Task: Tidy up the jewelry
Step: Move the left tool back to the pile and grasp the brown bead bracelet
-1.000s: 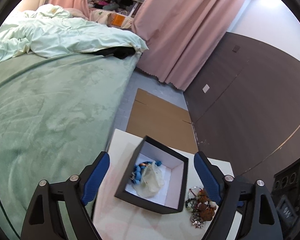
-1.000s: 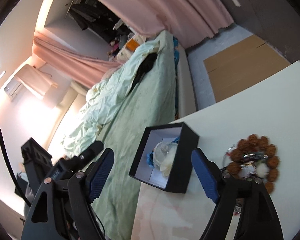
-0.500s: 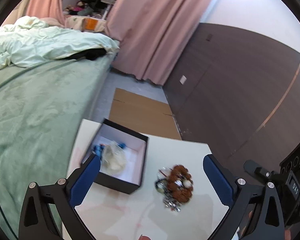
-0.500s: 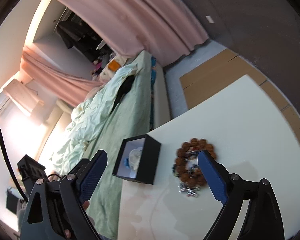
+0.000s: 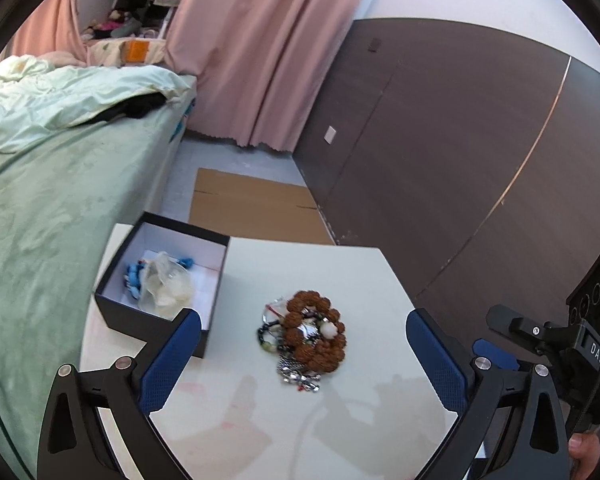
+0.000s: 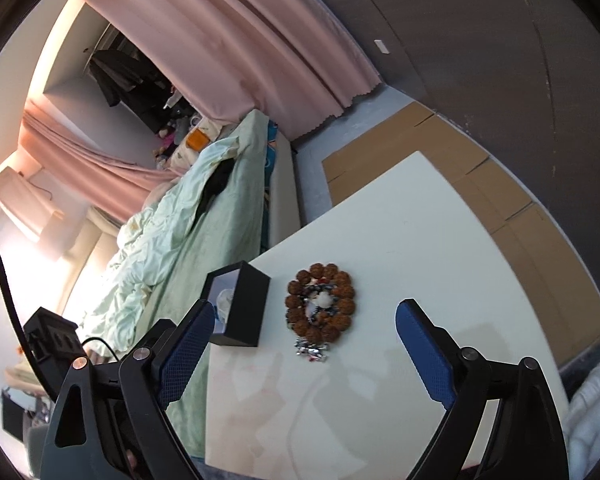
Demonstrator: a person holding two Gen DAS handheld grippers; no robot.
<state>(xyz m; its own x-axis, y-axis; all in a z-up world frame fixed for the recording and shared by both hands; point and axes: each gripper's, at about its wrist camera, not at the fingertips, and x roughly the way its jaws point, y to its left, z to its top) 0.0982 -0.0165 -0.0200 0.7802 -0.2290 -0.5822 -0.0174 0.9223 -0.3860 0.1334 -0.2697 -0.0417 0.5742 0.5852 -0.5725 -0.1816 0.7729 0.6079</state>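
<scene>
Both grippers, left (image 5: 303,354) and right (image 6: 305,342), hover spread wide and empty above a white desk (image 5: 340,268). A jewelry pile (image 5: 306,336) lies mid-desk, beside a black box (image 5: 162,276).

Left wrist view: looks forward and down from above the near edge of the white table (image 5: 340,420), facing the far edge, the dark wall panels (image 5: 460,140) and pink curtain (image 5: 268,48) beyond. Sits fairly near the surface. Right wrist view: looks from above the same near edge, rolled so the table (image 6: 420,260) runs diagonally, set somewhat farther back. Shared by both: the table top, the black box (image 5: 156,320) (image 6: 246,312) at its left edge, the beaded jewelry pile (image 5: 312,336) (image 6: 320,304) mid-surface, the green bed (image 5: 60,200) (image 6: 172,240), floor cardboard (image 5: 252,208) (image 6: 460,168).
</scene>
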